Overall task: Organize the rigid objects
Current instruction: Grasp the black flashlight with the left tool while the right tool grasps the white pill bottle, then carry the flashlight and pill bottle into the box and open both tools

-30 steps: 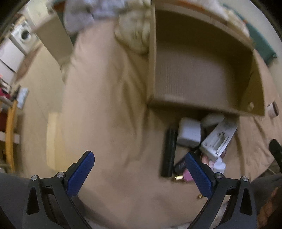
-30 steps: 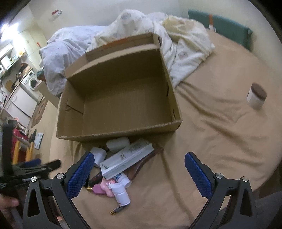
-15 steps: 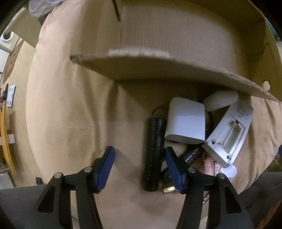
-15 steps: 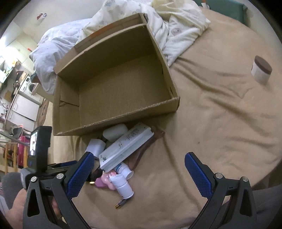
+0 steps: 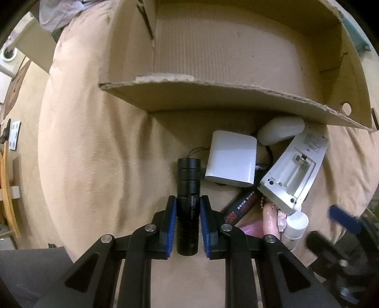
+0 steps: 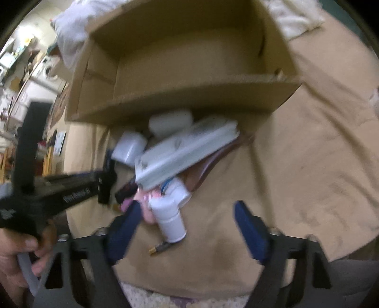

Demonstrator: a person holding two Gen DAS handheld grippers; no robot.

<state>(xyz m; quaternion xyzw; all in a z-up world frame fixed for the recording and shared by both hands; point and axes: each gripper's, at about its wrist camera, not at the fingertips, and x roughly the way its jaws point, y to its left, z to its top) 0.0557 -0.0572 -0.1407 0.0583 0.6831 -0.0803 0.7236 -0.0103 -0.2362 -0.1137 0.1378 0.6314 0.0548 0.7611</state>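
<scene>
Lying between the left tongs (image 5: 188, 221), the black flashlight (image 5: 188, 189) seems clamped.

Home bedroom: bed (image 5: 94, 165) with tan cover, rumpled white duvet (image 6: 296, 21) at its head, washing machine (image 5: 8, 58) beyond, cardboard box (image 5: 236, 99) on the bed.

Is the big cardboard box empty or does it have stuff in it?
Empty, as far as visible: the box shows only bare cardboard floor. The clutter lies outside, on the bed.
</scene>
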